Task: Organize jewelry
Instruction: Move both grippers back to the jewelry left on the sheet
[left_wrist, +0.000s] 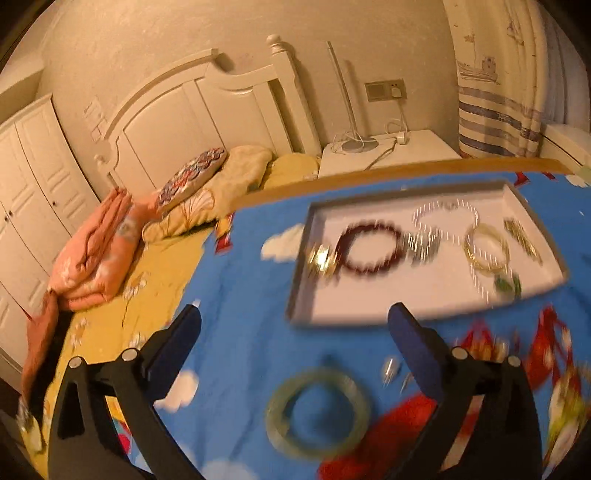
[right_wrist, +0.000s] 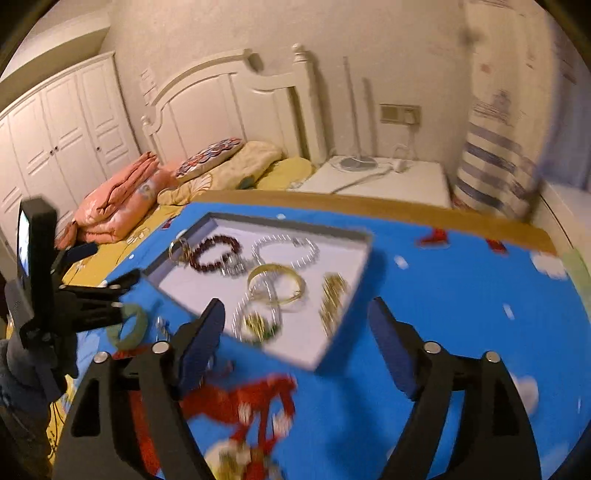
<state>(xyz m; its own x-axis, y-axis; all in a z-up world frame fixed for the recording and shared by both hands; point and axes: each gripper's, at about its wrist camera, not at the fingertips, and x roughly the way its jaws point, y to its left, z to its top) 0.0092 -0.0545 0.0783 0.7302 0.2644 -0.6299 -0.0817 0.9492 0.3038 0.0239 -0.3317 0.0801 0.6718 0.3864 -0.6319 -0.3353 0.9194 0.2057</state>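
Observation:
A white tray with a grey rim (left_wrist: 301, 258) (right_wrist: 364, 258) lies on a blue cartoon cloth. In it are a dark red bead bracelet (left_wrist: 371, 245) (right_wrist: 216, 251), a silver chain (left_wrist: 445, 212) (right_wrist: 286, 249), a gold bangle (left_wrist: 487, 249) (right_wrist: 277, 284), gold pieces (left_wrist: 522, 234) (right_wrist: 332, 299) and a green pendant (left_wrist: 511, 286). A pale green jade bangle (left_wrist: 317, 413) (right_wrist: 129, 326) lies on the cloth outside the tray, between the fingers of my open, empty left gripper (left_wrist: 295, 325). Small silver earrings (left_wrist: 391, 369) lie beside it. My right gripper (right_wrist: 295, 317) is open and empty, above the tray's near corner.
The cloth covers a table with a wooden far edge (left_wrist: 406, 170). Behind it are a bed with pillows (left_wrist: 207, 188) and folded pink bedding (left_wrist: 92, 254), a white nightstand (left_wrist: 388, 151), a curtain (left_wrist: 495, 92) and a wardrobe (right_wrist: 55, 129). The left gripper's body (right_wrist: 55, 295) shows at the right view's left.

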